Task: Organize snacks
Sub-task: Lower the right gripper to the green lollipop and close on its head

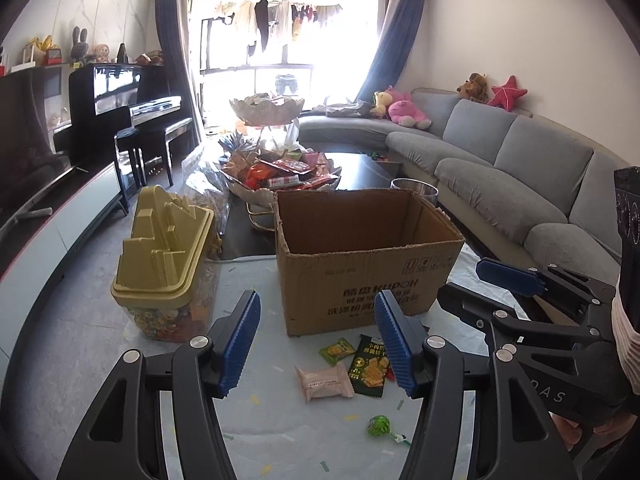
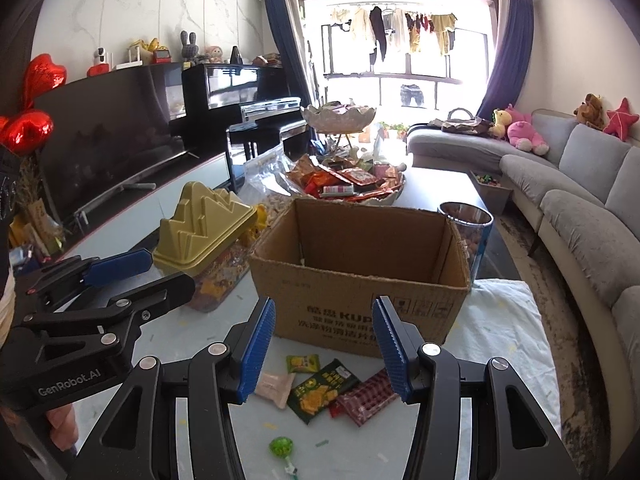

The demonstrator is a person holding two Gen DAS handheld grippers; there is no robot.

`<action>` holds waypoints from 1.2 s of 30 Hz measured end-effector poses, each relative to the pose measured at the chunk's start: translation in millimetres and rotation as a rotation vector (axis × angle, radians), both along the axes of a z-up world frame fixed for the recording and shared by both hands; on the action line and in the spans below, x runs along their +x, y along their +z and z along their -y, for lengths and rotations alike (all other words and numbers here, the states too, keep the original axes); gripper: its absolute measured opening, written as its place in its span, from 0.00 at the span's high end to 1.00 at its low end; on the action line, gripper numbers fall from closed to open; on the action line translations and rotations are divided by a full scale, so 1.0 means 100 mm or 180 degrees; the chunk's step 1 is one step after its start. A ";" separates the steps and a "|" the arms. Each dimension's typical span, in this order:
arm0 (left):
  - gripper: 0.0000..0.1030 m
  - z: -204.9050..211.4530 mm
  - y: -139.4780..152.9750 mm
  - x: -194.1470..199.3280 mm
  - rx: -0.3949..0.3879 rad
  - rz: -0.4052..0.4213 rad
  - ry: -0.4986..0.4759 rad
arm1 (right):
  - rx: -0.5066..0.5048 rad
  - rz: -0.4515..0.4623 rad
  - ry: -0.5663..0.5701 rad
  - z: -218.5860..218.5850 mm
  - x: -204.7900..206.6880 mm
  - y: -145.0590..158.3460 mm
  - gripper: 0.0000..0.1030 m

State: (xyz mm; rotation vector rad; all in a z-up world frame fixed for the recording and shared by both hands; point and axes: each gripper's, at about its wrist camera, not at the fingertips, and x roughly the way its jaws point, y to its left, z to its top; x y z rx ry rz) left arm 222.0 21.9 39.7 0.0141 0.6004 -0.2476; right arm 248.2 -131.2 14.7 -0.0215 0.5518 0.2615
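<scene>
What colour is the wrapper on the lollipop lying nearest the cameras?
Bright green with a darker pattern; the lollipop shows best in the left wrist view.

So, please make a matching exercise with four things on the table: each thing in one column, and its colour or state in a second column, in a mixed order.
Things:
1. cardboard box
2. lollipop
3. container lid
4. checked packet

Descriptions:
a. gold, shaped like stepped peaks
b. red, lying flat in front of the box
c. open at the top, nothing visible inside
d. green wrapper, nearest to the camera

Right pairs: 1-c, 2-d, 3-a, 4-b
</scene>
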 end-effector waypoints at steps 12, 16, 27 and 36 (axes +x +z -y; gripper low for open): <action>0.42 -0.08 -0.43 -0.11 0.0106 -0.0263 -0.0086 | -0.0093 -0.0457 0.0047 -0.17 -0.14 -0.50 0.50; 0.42 -0.12 -0.61 -0.10 0.0151 -0.0382 -0.0099 | -0.0125 -0.0623 0.0048 -0.21 -0.16 -0.70 0.50; 0.42 -0.18 -1.11 -0.04 0.0192 -0.0766 -0.0135 | -0.0172 -0.1083 0.0086 -0.35 -0.15 -1.22 0.50; 0.42 -0.15 -1.41 0.15 0.0123 -0.1014 -0.0243 | -0.0196 -0.1328 0.0095 -0.39 -0.08 -1.49 0.50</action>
